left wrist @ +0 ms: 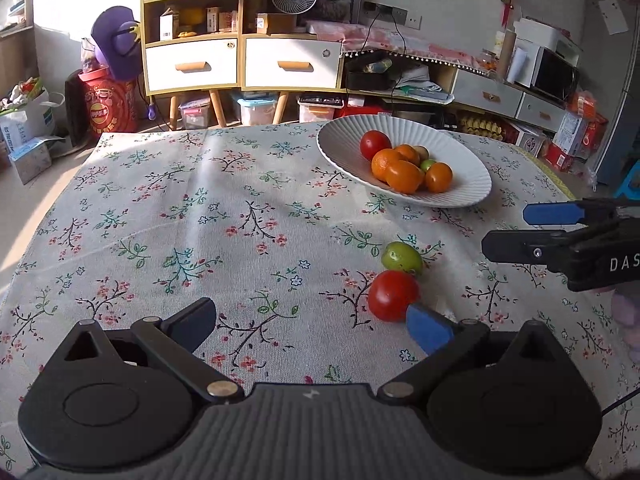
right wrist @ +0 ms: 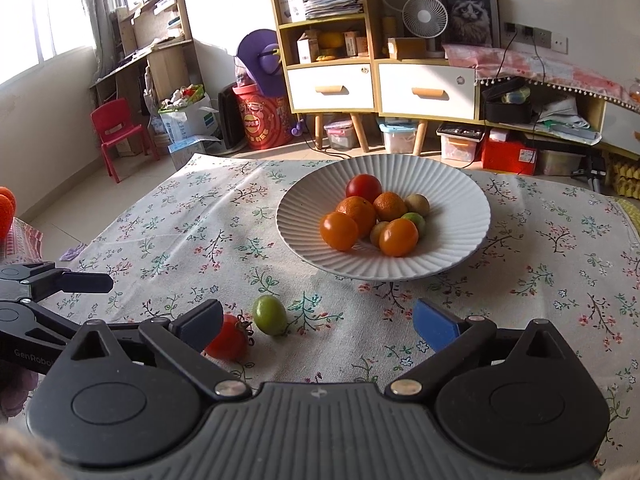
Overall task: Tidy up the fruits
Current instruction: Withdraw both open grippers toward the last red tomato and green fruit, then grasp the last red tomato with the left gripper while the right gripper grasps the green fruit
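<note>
A red tomato [left wrist: 394, 296] and a green fruit [left wrist: 402, 258] lie side by side on the floral tablecloth. My left gripper [left wrist: 316, 320] is open wide, and the tomato sits just ahead of its right fingertip. A white ribbed plate [left wrist: 344, 144] beyond them holds oranges, a tomato and small green fruits. My right gripper [left wrist: 506, 230] reaches in from the right, open. In the right wrist view my right gripper [right wrist: 320, 324] is open with nothing between its pads. The green fruit [right wrist: 270, 315] lies ahead near its left finger, which half hides the tomato [right wrist: 228, 340]. The plate [right wrist: 304, 216] is further on.
One left gripper finger [right wrist: 88, 282] pokes in at the left edge. The tablecloth [left wrist: 200, 208] drops off at the table's far edge. Past it are yellow cabinets [left wrist: 240, 60], storage boxes, a red drum [left wrist: 106, 108] and a red chair [right wrist: 114, 132].
</note>
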The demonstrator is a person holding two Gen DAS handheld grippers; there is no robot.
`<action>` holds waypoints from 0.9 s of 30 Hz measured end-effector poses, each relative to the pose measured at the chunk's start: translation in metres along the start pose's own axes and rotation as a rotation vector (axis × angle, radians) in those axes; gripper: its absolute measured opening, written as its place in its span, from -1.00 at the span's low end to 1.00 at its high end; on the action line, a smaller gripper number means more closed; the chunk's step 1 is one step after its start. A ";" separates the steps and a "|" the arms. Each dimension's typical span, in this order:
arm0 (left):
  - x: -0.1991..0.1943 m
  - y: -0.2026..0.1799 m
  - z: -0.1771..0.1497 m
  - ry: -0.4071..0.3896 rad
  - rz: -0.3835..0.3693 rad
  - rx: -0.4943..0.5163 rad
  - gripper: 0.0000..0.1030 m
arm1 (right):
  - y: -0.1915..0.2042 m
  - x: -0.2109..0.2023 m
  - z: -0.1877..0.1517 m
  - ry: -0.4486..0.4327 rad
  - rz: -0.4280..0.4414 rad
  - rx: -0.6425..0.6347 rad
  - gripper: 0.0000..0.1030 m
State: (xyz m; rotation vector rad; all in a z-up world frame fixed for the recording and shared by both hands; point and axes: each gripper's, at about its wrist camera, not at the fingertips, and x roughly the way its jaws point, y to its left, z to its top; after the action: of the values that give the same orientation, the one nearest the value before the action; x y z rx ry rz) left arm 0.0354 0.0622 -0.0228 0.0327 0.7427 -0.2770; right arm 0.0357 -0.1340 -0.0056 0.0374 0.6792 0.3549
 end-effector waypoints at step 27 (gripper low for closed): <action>0.040 -0.039 0.003 0.058 -0.147 0.041 -0.38 | 0.001 0.029 -0.008 0.078 0.058 0.021 0.40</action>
State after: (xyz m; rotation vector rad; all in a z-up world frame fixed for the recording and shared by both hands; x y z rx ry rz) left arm 0.0555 0.0149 -0.0452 0.0255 0.7983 -0.4329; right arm 0.0512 -0.1243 -0.0292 0.0632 0.7606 0.4064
